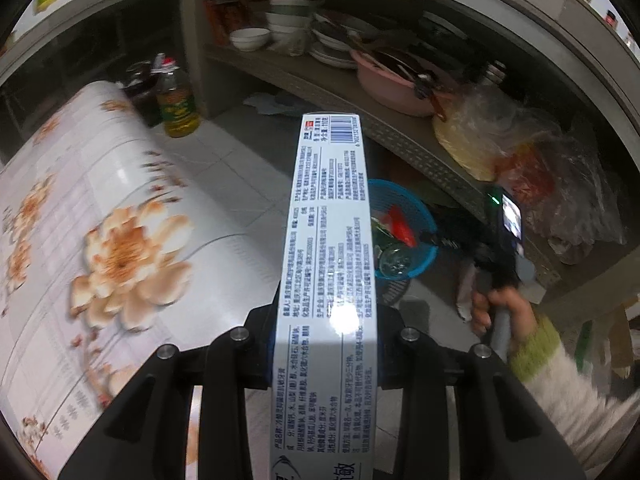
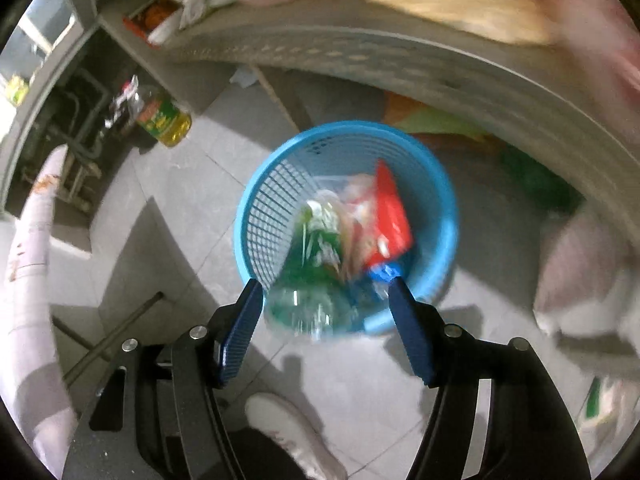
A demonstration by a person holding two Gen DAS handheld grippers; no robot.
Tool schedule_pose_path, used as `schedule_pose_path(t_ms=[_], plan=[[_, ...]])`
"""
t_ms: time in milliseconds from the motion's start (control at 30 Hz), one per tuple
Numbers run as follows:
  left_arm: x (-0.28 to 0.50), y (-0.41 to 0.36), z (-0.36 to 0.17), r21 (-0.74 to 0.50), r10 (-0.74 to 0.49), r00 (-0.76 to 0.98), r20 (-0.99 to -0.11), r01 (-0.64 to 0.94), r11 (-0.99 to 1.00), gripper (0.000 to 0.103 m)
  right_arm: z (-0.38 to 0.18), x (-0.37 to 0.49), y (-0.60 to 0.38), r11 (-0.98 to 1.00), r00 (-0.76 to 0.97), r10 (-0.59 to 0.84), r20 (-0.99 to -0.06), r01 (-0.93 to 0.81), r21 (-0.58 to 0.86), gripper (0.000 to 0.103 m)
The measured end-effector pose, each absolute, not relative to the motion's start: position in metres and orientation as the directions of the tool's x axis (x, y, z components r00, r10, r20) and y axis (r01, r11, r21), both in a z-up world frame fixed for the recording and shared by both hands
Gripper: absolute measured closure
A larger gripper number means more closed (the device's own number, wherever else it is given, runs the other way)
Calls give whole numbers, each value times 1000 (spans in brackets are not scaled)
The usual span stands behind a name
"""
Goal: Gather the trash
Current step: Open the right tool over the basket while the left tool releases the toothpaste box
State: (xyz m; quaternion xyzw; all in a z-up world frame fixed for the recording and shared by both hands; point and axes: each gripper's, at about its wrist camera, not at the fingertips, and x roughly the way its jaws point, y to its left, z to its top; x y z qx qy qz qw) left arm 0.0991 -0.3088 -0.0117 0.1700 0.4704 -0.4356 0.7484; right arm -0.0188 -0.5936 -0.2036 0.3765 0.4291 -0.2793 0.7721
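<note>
The left gripper (image 1: 326,320) is clamped on one long toothpaste box (image 1: 330,240), gripped near its lower half so the rest sticks straight out ahead, barcode end farthest away. Held this way, the box can be swung over the bin and let go end-first. It hangs in the air above the tiled floor (image 1: 224,168), near the flowered tablecloth (image 1: 100,220) and not yet over the basket.

The right gripper (image 2: 326,304) stands wide, with nothing between its two blue pads (image 2: 240,336). It hovers just above the near rim of the single blue basket (image 2: 436,208), which sits on the floor beside the shelf unit (image 2: 400,64), low and easy to reach from above. Just ahead of the open jaws lies a green plastic bottle (image 2: 316,264), its base leaning over the basket's near rim; the picture is smeared with motion, so I cannot tell whether it is settled or falling.

In the basket I count one green bottle, one red wrapper (image 2: 390,216) and some pale crumpled packaging, possibly more than one piece. One oil bottle (image 2: 164,120) stands on the floor further off; it looks like stock, not rubbish. The person's right hand (image 1: 496,312) shows in the left view, gripping the other tool's handle.
</note>
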Motion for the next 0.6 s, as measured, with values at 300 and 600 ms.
schedule_pose_path(t_ms=[300,600], plan=[[92,-411,-48,-395,-466,-152,-871,781,484,70,-223,-119,-565,390,444,-67,-893,836,387,39],[95,-530,-111,-189,-293,-48,-955,861,472,70,-235,-151,-557,294,412,-23,-911,873,388,39]])
